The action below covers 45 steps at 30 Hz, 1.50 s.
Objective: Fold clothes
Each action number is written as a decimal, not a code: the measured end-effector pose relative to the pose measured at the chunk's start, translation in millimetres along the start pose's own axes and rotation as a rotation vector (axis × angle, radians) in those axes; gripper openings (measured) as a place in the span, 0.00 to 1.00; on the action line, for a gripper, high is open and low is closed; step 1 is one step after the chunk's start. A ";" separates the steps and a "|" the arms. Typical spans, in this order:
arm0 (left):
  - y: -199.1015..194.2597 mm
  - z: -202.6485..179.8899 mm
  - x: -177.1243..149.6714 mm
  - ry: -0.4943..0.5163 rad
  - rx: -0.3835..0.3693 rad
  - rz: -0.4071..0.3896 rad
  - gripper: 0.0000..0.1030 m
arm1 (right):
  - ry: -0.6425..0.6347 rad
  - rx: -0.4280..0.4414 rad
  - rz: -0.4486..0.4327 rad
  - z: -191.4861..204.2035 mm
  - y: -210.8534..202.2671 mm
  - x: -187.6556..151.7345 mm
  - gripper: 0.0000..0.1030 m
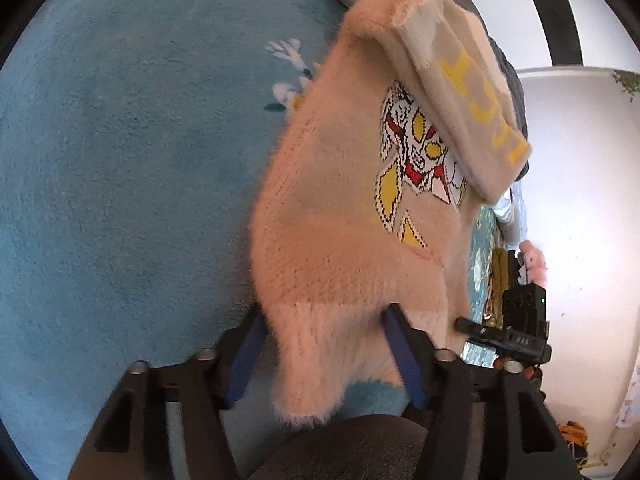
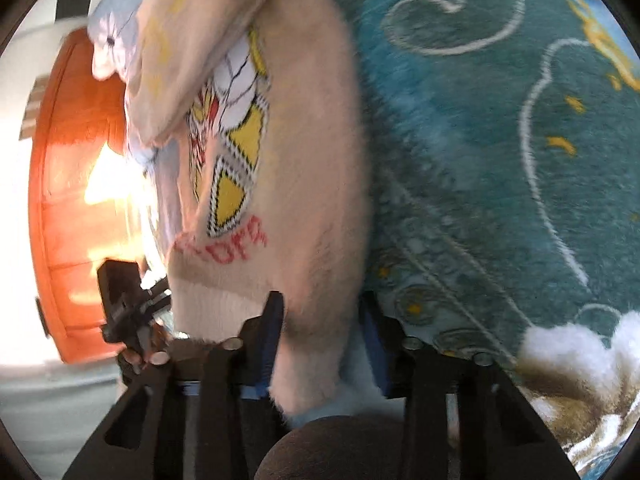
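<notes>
Your left gripper (image 1: 324,344) and right gripper (image 2: 320,316) each clench the fuzzy peach sweater (image 1: 344,240); its hem hides the pads.

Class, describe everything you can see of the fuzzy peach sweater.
The sweater is fluffy, peach-pink knit with a cartoon graphic in yellow, red, white and black, red lettering below it and a paler hem band. One sleeve, beige with yellow letters, is folded across the graphic. It lies over a blue blanket. Its hem sits between the jaws of both the left gripper and the right gripper.

Teal rug (image 2: 500,128), orange tub (image 2: 68,208) nr wall.
</notes>
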<state>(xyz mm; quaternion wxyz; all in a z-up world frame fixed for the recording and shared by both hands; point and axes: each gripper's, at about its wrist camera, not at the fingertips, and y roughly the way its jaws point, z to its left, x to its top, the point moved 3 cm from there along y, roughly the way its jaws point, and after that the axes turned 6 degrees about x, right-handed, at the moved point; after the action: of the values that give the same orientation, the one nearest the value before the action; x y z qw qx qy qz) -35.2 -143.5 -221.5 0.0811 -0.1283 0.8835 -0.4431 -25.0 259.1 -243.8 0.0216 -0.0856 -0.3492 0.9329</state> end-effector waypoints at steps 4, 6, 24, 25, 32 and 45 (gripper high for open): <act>-11.0 -5.7 0.9 0.060 0.075 -0.048 0.12 | -0.093 -0.094 -0.022 21.9 -6.9 -5.6 0.12; -16.9 -12.2 0.2 0.110 0.121 -0.058 0.11 | -0.124 -0.118 -0.058 27.8 -17.5 -6.3 0.11; -0.8 -8.2 -6.1 0.184 0.196 0.026 0.26 | -0.137 -0.251 -0.031 16.5 -0.3 -13.7 0.16; 1.0 -8.8 -5.9 0.188 0.197 0.031 0.27 | -0.139 -0.248 -0.028 16.6 0.9 -14.4 0.17; 2.6 -6.2 -6.6 0.179 0.180 0.042 0.28 | -0.174 -0.245 0.010 20.2 12.3 -21.0 0.23; -4.0 -1.1 -12.1 0.197 0.249 0.012 0.18 | -0.186 -0.217 -0.013 21.8 8.2 -22.0 0.11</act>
<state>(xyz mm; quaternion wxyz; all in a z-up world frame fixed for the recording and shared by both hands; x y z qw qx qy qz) -23.3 -141.3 -217.2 0.0121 -0.0681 0.8262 -0.5591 -7.0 236.6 -229.8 -0.0143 0.0017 -0.4490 0.8934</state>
